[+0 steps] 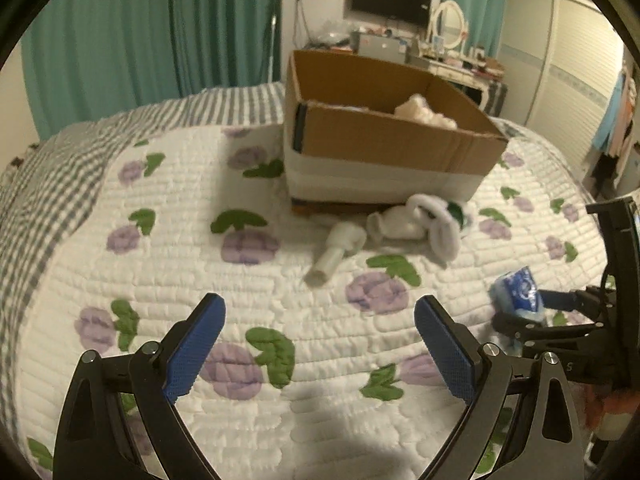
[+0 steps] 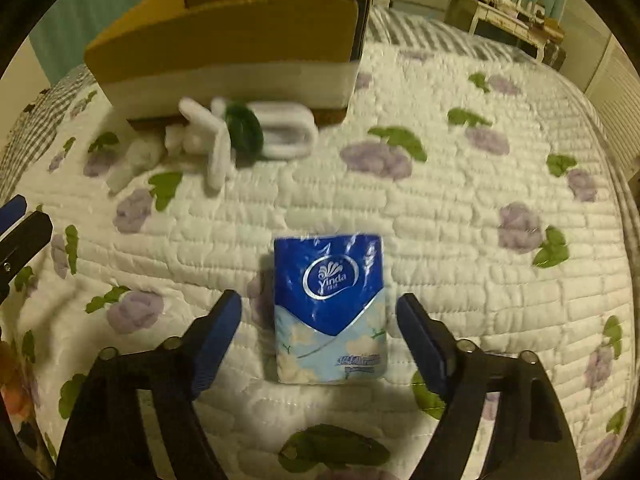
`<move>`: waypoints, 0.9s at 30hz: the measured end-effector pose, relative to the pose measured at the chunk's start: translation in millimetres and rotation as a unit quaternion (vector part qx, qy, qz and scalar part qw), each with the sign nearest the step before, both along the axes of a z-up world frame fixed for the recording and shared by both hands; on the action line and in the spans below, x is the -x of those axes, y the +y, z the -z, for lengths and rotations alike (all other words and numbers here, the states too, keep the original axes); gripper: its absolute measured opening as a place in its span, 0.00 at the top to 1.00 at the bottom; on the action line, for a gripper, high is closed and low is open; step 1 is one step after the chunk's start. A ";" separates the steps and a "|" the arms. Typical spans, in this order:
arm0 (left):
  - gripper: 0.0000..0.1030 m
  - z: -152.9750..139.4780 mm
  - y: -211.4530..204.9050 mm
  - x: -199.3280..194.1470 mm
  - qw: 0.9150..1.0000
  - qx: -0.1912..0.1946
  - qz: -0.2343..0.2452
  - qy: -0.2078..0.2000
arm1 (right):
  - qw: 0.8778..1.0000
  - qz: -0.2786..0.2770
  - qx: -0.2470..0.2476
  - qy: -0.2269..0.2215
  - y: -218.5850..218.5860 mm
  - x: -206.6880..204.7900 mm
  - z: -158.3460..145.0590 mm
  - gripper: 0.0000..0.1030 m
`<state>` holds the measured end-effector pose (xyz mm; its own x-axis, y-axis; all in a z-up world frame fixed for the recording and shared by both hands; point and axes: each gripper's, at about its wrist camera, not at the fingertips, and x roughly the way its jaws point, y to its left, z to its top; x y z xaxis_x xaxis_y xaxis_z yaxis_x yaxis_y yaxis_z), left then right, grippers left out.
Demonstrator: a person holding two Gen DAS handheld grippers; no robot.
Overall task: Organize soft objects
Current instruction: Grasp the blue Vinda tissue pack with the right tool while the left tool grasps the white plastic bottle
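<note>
A blue tissue pack (image 2: 330, 308) lies on the quilt between the open fingers of my right gripper (image 2: 319, 310), which straddle it without touching. The pack also shows in the left wrist view (image 1: 518, 294) at the right, with the right gripper (image 1: 520, 312) around it. A heap of white socks (image 1: 412, 226) with a green bit lies in front of the cardboard box (image 1: 384, 148); it shows in the right wrist view too (image 2: 240, 136). The box (image 2: 240, 40) holds a white soft item (image 1: 424, 112). My left gripper (image 1: 320, 328) is open and empty above the quilt.
The white quilt with purple flowers (image 1: 280, 280) covers the bed; a grey striped sheet (image 1: 60, 168) is at the left. Teal curtains, a dressing table and a wall TV stand beyond the bed. The left gripper's finger (image 2: 16, 220) shows at the right view's left edge.
</note>
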<state>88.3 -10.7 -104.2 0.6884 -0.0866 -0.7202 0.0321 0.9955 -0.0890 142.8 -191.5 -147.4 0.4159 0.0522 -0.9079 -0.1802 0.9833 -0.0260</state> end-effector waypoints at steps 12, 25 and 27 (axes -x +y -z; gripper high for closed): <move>0.06 -5.6 2.7 -23.0 1.000 -0.002 0.028 0.011 | 0.998 0.014 -0.026 -0.049 -3.2 -27.9 -48.8 0.50; 0.23 25.1 -9.9 -89.3 0.998 -0.024 0.046 0.048 | 0.998 0.015 -0.032 -0.047 -0.6 -72.2 -33.4 0.50; 0.27 31.5 -8.3 -97.0 0.997 -0.018 0.044 0.060 | 0.998 0.012 -0.034 -0.042 0.3 -77.1 -28.8 0.50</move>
